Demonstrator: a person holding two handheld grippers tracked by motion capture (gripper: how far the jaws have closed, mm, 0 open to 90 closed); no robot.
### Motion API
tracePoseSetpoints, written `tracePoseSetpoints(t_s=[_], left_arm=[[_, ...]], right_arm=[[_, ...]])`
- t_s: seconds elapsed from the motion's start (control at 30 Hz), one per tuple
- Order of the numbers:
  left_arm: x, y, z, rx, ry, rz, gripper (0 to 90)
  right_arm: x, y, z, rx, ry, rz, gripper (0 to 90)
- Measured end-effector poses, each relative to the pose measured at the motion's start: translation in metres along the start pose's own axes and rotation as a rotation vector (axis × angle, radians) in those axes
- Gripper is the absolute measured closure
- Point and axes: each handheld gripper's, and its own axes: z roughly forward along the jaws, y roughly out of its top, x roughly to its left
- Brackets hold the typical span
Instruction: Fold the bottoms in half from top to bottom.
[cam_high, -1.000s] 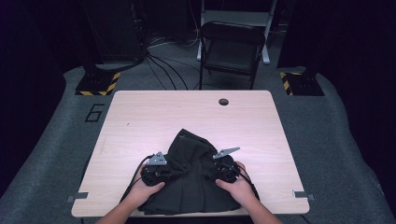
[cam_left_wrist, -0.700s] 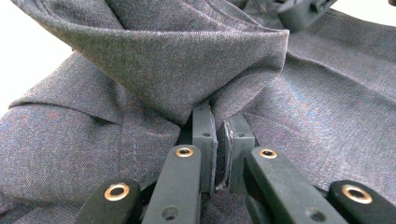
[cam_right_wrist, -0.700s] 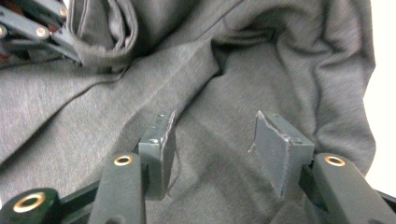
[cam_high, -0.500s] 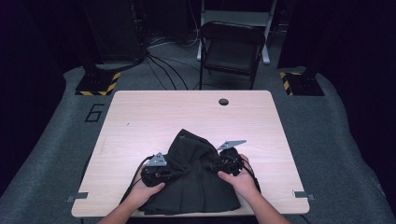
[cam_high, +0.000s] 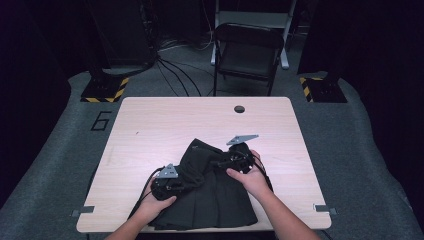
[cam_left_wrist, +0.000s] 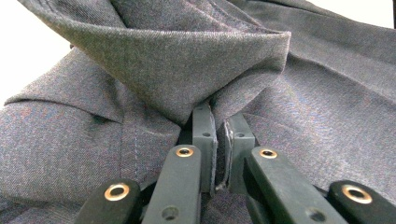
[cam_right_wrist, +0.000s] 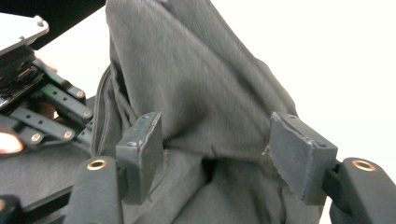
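Dark grey cloth, a pleated garment (cam_high: 210, 195), lies bunched on the near half of the wooden worktop (cam_high: 165, 120). The left hand-held gripper (cam_left_wrist: 223, 140) pinches a fold tight. The right hand-held gripper (cam_right_wrist: 224, 158) has just been opening, the fabric loose between its parted pads.

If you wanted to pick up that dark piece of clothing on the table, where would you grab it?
Probably at a raised fold of the dark garment, coming in level from its side. The cloth is doubled into a ridge there, thin enough for jaws to pinch, as the left gripper does, shut on one. The flat parts offer no edge.
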Motion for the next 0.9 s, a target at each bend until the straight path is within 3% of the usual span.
tracePoseSetpoints(t_s=[0.23,0.47,0.9], left_arm=[[0.001,0.000,-0.001,0.004,-0.007,-0.001,85.5],[0.000,-0.001,0.000,-0.002,-0.001,-0.001,85.4],[0.000,-0.002,0.000,-0.010,0.001,0.000,85.4]], right_arm=[[0.008,0.024,0.010,0.006,-0.017,-0.072,30.1],[0.010,0.039,0.016,-0.011,-0.007,-0.081,27.7],[0.021,0.056,0.032,0.033,0.037,-0.110,26.9]])
